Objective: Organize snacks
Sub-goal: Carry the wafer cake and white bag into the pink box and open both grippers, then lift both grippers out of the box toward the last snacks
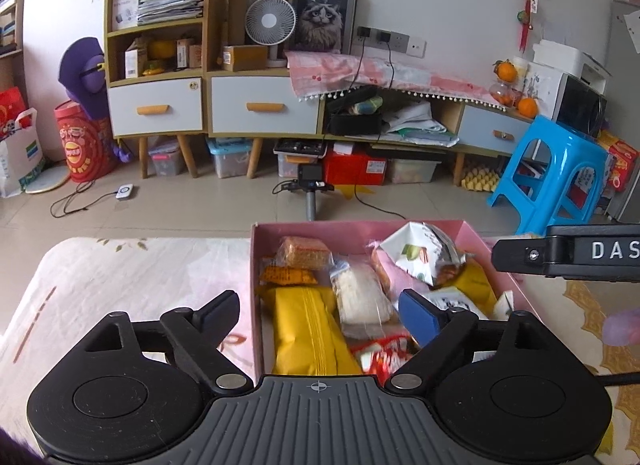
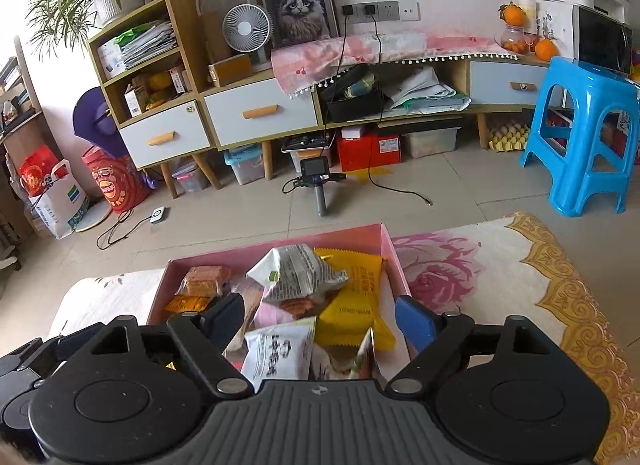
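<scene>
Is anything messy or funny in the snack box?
Yes. In the pink box the snacks are heaped every which way, and the white newsprint bag sits puffed up and tilted on top of the pile, not flat like the rest.

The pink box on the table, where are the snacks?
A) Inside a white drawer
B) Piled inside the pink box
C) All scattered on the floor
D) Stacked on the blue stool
B: the snack packets, such as the long yellow packet and the white crinkly bag, lie heaped inside the pink box.
</scene>
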Tool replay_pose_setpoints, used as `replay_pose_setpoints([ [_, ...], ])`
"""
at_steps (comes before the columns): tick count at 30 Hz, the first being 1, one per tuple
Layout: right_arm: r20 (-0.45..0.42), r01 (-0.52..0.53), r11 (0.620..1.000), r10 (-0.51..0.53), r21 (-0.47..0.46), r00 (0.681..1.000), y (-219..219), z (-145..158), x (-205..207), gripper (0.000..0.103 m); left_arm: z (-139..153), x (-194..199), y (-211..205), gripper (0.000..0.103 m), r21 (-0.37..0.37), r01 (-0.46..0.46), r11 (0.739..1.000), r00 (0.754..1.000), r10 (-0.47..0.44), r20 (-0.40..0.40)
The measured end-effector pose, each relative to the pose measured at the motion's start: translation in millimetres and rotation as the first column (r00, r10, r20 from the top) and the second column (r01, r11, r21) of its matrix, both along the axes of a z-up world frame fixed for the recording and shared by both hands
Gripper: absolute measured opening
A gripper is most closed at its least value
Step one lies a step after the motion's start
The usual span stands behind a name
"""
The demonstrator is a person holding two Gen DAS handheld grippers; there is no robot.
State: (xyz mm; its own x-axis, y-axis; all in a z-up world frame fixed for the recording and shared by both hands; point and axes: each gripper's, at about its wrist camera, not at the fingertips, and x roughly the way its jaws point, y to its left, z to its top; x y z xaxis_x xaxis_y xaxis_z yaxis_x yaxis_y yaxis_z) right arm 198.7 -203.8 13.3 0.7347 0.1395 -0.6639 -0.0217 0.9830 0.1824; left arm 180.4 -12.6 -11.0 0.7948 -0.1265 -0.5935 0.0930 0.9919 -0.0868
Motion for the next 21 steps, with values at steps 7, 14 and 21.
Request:
replay_pose_setpoints([
  [7,-0.008,0.001,1.0,-0.001,-0.006,1.0,-5.9,7.6,-23.0,0.079,5.8,-26.9,5.0,0.089,-0.009,-0.009,1.0,0.999,0.009,-0.038],
  [14,-0.019,-0.008,1.0,0.008,0.011,1.0,-6.1,11.4,-48.4,0.081,16.6,-53.9,8.7,0.091,-0.011,-0.011,1.0,0.998,0.011,-0.062],
  [21,-0.003,-0.02,0.999,0.02,-0.026,1.0,-5.2,8.2,-75.1,0.086,11.0,-83.9,13.7,0.097,0.016,-0.003,1.0,0.997,0.004,-0.08],
])
